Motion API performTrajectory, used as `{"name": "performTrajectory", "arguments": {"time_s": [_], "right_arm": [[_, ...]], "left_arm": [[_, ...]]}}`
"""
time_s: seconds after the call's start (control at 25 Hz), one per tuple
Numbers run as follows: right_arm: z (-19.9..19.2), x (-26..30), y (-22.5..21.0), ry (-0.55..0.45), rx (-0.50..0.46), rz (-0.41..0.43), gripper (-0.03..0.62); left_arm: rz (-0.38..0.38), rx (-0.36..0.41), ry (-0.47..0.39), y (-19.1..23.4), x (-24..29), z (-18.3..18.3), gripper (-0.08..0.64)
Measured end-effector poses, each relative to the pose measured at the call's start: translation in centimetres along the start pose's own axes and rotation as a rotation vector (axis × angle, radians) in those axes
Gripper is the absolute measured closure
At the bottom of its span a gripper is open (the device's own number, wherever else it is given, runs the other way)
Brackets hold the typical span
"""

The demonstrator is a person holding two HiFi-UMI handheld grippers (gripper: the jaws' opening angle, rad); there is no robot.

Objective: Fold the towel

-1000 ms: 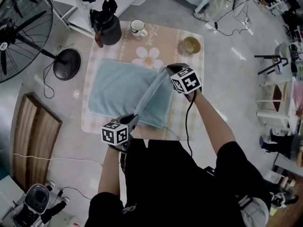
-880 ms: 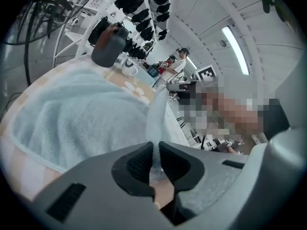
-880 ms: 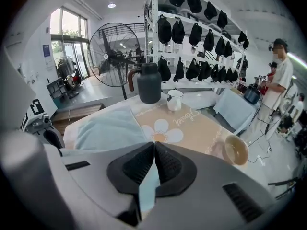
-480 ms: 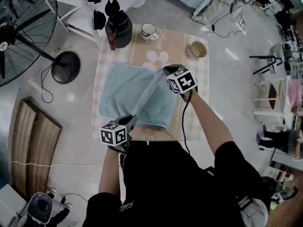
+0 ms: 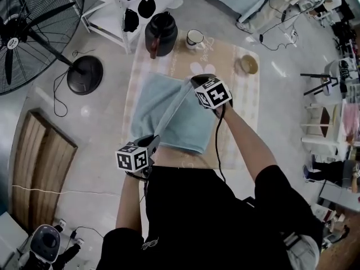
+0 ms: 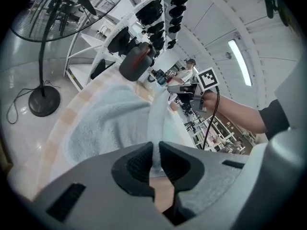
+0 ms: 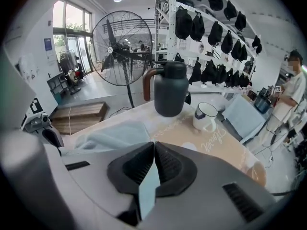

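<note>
A light blue towel [image 5: 185, 122] lies on the patterned table mat [image 5: 242, 103], with one edge lifted into a taut band between my two grippers. Near the table's front edge my left gripper [image 5: 154, 142] is shut on the near corner of that edge; the cloth shows pinched between its pads [image 6: 155, 152]. At the towel's far side my right gripper [image 5: 192, 82] is shut on the far corner, and a strip of towel [image 7: 147, 190] hangs between its closed jaws [image 7: 154, 150]. The rest of the towel [image 6: 105, 123] lies flat below.
A dark kettle [image 5: 161, 34], a white mug [image 5: 194, 37] and a small bowl [image 5: 248, 64] stand at the table's far end. A large floor fan [image 5: 34, 32] with a round base [image 5: 84, 75] is at the left. A wooden bench [image 5: 39, 162] lies on the floor.
Both grippers have carried the lifted towel edge leftward across the table, over the flat part of the towel. Both grips have stayed shut.
</note>
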State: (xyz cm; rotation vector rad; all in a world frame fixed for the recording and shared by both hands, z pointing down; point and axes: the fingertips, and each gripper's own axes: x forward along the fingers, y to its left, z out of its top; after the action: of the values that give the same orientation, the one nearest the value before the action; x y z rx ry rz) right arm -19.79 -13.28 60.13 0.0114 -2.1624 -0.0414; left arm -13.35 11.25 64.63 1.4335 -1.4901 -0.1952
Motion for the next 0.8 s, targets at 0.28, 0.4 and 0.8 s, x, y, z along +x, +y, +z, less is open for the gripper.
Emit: {"name": "performTrajectory", "arguments": {"time_s": [0.28, 0.4, 0.8], "right_arm": [[3.1, 2.9, 2.4, 0.005, -0.038, 0.029, 0.58], [4.3, 4.3, 3.4, 0.005, -0.048, 0.044, 0.58], [7.2, 8.3, 5.7, 0.026, -0.072, 0.097, 0.58]], "left_arm": [[0.022, -0.022, -0.017, 2.6, -2.0, 0.7, 0.522], [0.035, -0.035, -0.026, 3.9, -2.7, 0.9, 0.522], [0.088, -0.086, -0.054, 7.0, -4.3, 1.7, 0.522]]}}
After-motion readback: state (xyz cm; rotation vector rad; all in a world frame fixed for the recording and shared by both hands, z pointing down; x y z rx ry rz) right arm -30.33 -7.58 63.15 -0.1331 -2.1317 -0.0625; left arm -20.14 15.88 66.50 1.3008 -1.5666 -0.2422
